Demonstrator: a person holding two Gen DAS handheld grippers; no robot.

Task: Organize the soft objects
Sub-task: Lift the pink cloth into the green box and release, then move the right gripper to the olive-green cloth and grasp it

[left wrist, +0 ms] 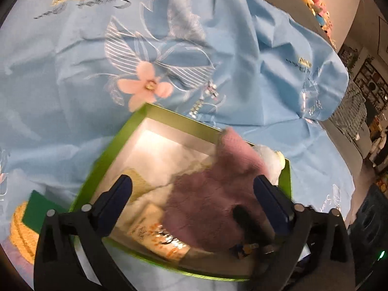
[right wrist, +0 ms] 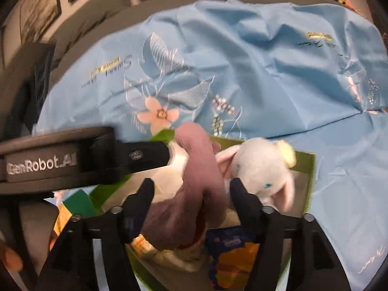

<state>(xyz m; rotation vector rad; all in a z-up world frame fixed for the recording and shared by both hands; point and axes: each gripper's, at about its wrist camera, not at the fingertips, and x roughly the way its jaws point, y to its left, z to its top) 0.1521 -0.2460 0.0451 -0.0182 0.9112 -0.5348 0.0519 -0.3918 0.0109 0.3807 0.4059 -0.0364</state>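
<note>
Right wrist view: my right gripper (right wrist: 191, 189) jaws pinch the pink cloth (right wrist: 194, 194) above the green box (right wrist: 308, 167) beside the white plush (right wrist: 259, 167), ready to tuck in; left gripper (left wrist: 192, 189) jaws spread, steadying nothing

A wrinkled light-blue flowered sheet (left wrist: 230, 77) covered the bed. On it sat a green-rimmed tray (left wrist: 106, 160), with a dark green card (left wrist: 38, 208) and a coiled straw mat (left wrist: 20, 232) beside it.
</note>
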